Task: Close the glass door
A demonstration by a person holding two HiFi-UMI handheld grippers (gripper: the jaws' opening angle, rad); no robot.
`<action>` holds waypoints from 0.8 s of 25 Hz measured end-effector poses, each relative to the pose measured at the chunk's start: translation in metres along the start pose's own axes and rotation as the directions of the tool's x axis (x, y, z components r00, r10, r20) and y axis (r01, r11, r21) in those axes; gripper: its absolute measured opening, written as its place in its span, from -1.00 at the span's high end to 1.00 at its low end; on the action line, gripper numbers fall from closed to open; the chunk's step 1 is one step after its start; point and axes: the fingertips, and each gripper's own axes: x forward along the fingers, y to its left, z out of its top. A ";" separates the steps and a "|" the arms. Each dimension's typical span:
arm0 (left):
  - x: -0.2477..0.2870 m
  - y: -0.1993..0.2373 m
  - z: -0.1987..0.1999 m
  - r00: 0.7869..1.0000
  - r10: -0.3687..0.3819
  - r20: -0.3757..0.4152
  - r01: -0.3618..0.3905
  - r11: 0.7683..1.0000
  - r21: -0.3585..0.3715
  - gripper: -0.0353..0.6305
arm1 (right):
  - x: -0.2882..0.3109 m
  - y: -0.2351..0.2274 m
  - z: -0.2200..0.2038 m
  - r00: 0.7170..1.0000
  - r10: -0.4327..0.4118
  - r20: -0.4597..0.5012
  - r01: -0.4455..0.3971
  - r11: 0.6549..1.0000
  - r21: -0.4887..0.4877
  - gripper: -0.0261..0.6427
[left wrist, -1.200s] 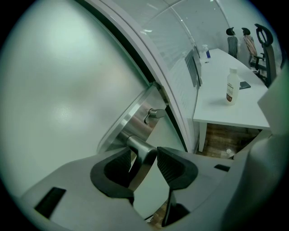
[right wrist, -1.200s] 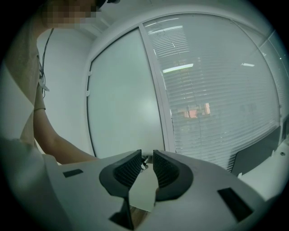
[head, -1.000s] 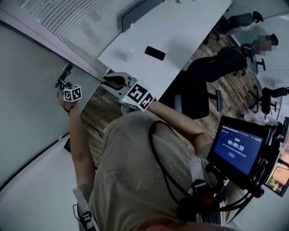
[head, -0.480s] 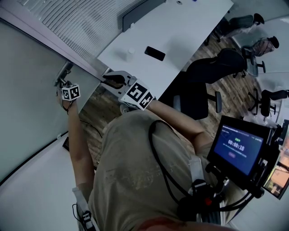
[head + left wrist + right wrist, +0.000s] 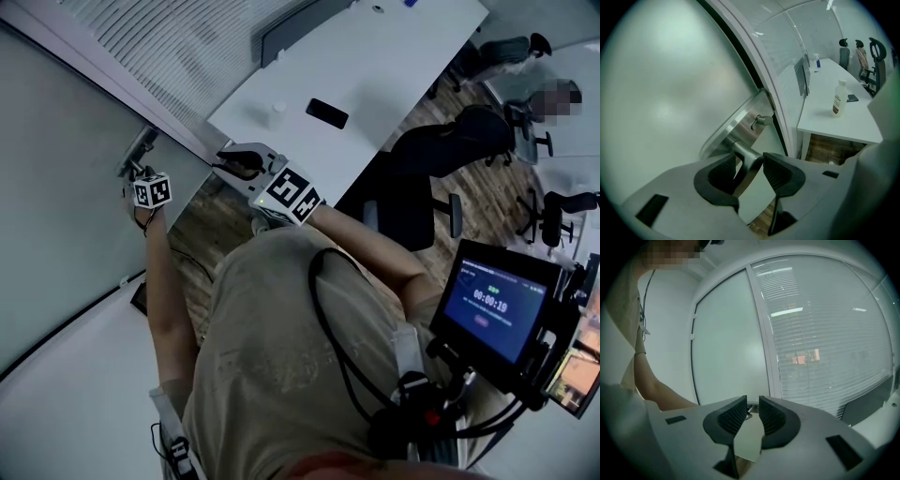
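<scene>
Gripping door handle [image 5: 740,151] with left hand-held gripper [image 5: 749,171], jaws clamped on it | glass door [image 5: 670,93] is sitting beside its frame, barely shifting since a second ago, so closing is likely finishing | right hand-held gripper [image 5: 752,416] is idling, narrowly parted, empty

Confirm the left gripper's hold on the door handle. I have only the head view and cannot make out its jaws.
Observer: In the left gripper view, the left gripper has both jaws closed on the metal door handle.
Operator: Report the right gripper.
Observer: In its own view, the right gripper has its jaws a narrow gap apart with nothing between them. Only the frosted glass door shows beyond.
</scene>
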 end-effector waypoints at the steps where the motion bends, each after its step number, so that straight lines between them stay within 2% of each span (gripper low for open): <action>1: 0.000 0.000 0.001 1.000 -0.003 0.002 0.003 1.000 -0.001 0.35 | 0.002 0.000 0.000 1.000 -0.001 0.001 0.001 1.000 0.000 0.71; 9: 0.000 -0.004 0.001 0.999 -0.037 0.025 0.037 0.999 -0.018 0.35 | 0.019 0.000 -0.001 1.000 -0.001 0.006 0.002 1.000 -0.003 0.71; 17: -0.006 -0.005 0.006 0.994 -0.086 0.063 0.091 0.992 -0.083 0.35 | 0.023 -0.003 -0.003 1.000 0.025 0.003 -0.025 1.000 -0.001 0.71; 20: -0.017 -0.001 0.005 0.990 -0.099 0.105 0.111 0.987 -0.118 0.35 | 0.022 0.000 -0.005 0.999 0.038 0.003 -0.038 0.999 -0.002 0.71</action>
